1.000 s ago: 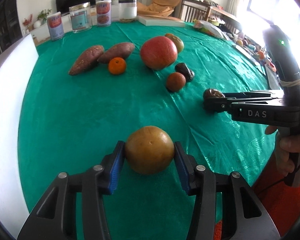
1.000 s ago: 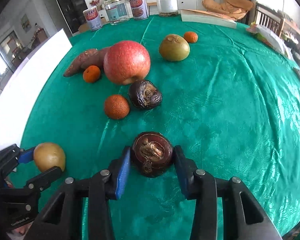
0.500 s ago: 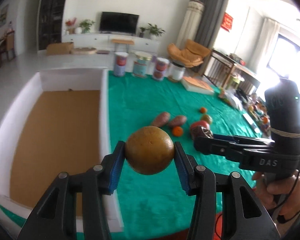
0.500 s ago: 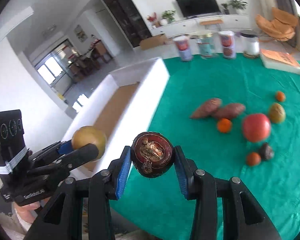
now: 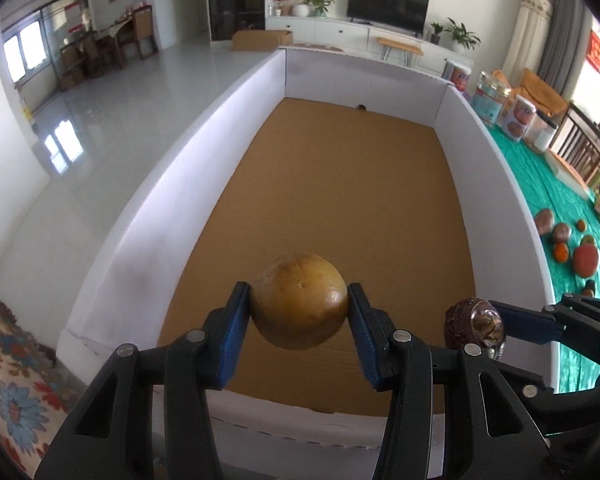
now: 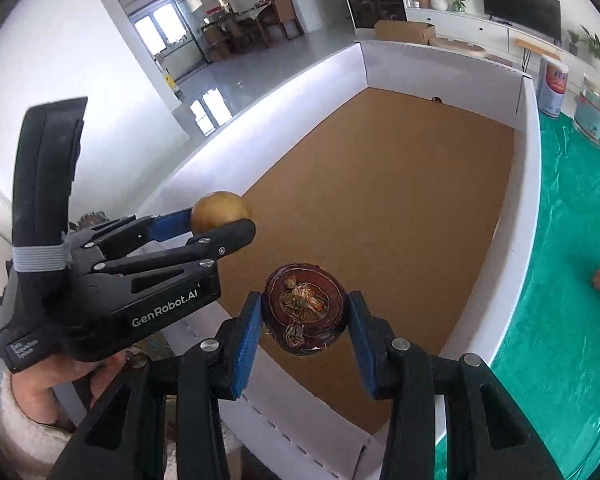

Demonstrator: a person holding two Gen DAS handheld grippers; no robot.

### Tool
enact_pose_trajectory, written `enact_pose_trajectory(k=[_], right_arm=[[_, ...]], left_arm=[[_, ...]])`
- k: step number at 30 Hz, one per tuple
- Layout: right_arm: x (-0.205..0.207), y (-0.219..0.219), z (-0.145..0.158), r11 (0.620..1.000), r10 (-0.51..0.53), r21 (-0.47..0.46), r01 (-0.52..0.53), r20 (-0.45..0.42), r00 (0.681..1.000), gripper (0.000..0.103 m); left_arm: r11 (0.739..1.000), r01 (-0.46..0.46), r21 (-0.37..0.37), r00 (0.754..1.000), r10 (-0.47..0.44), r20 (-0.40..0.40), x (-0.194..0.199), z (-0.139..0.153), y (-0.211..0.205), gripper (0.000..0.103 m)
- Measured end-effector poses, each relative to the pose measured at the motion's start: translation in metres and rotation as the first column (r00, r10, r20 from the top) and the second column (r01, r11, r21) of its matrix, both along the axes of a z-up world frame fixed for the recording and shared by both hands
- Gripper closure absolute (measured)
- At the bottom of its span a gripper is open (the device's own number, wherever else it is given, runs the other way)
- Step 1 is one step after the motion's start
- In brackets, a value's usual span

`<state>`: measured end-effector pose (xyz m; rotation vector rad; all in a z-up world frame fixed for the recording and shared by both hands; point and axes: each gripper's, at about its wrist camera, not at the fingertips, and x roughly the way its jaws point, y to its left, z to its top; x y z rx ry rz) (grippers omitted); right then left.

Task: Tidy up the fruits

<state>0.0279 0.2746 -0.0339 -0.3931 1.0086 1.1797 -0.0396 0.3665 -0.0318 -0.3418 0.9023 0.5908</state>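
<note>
We hold two fruits over the white-walled box [image 5: 236,128], both near its near end. Our left gripper [image 5: 299,312] is clamped on a round yellow-brown fruit [image 5: 299,306], its blue pads pressing the fruit's two sides so it hangs clear above the brown cardboard floor [image 5: 340,184]. Our right gripper [image 6: 305,312] is closed around a dark, wrinkled brown fruit [image 6: 305,308], held the same way, just to the right of the left one. We carry them side by side, apart from each other, so that both can be let go without one knocking the other. The box floor looks bare apart from a small dark spot by the far wall, so any landing place seems free. The rest of the fruit, among it a red apple [image 5: 585,261] and a small orange [image 5: 560,253], lies on the green-covered surface [image 5: 556,184] to the right of the box, awaiting its turn. We judge the next move is to lower and release inside the box
</note>
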Motion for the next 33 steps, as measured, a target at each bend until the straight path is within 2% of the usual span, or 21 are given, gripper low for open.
enact_pose_trajectory(k=[3,4,5,6,7,8,12,15,19,24,26,27,29,33], right_arm=[[0.002,0.004,-0.007,1.000,0.007,-0.017,-0.006,0.041,0.999,0.059],[0.007,0.002,-0.006,1.000,0.002,-0.008,-0.002,0.044,0.999,0.058],[0.008,-0.003,-0.003,1.000,-0.007,0.005,0.007,0.053,0.999,0.054],[0.009,-0.010,0.001,1.000,-0.020,0.024,0.019,0.064,0.998,0.051],[0.012,-0.018,0.006,0.998,-0.037,0.046,0.033,0.077,0.996,0.043],[0.016,-0.027,0.012,0.996,-0.054,0.070,0.047,0.091,0.994,0.036],[0.023,-0.085,0.033,0.984,-0.135,0.138,0.113,0.159,0.978,0.022],[0.029,-0.143,0.034,0.967,-0.227,0.165,0.193,0.221,0.949,0.014],[0.042,-0.238,0.010,0.917,-0.396,0.154,0.367,0.266,0.879,0.011],[0.060,-0.357,-0.021,0.789,-0.597,0.121,0.603,0.389,0.702,0.011],[0.064,-0.390,-0.031,0.728,-0.659,0.131,0.673,0.405,0.634,0.011],[0.069,-0.402,-0.036,0.703,-0.683,0.134,0.698,0.399,0.612,0.011],[0.078,-0.419,-0.043,0.664,-0.721,0.128,0.737,0.371,0.585,0.011],[0.093,-0.441,-0.048,0.619,-0.768,0.122,0.776,0.301,0.565,0.011]], left_arm=[[1.000,0.012,0.010,1.000,-0.012,0.003,0.004,-0.001,-0.007,0.050],[1.000,0.009,0.029,1.000,-0.010,0.010,0.003,0.002,-0.010,0.044],[0.999,0.000,0.048,1.000,-0.001,0.021,0.003,0.006,-0.013,0.028],[0.997,-0.010,0.070,0.999,0.008,0.038,0.003,0.010,-0.016,0.020],[0.995,-0.018,0.093,0.998,0.013,0.062,0.002,0.016,-0.020,0.009],[0.994,-0.017,0.112,0.996,0.007,0.086,0.002,0.023,-0.024,0.008],[0.990,0.033,0.135,0.989,-0.052,0.140,0.010,0.041,-0.051,0.008],[0.986,0.111,0.121,0.976,-0.131,0.175,0.019,0.049,-0.085,0.008],[0.962,0.251,0.107,0.942,-0.268,0.203,0.039,0.052,-0.145,0.007],[0.889,0.457,0.031,0.869,-0.453,0.197,0.074,0.037,-0.226,0.006],[0.857,0.515,0.005,0.842,-0.506,0.188,0.088,0.023,-0.253,0.006],[0.847,0.531,-0.001,0.835,-0.523,0.172,0.096,0.015,-0.265,0.006],[0.837,0.547,-0.003,0.828,-0.540,0.147,0.111,-0.003,-0.278,0.006],[0.844,0.534,0.049,0.838,-0.536,0.101,0.133,-0.032,-0.288,0.006]])
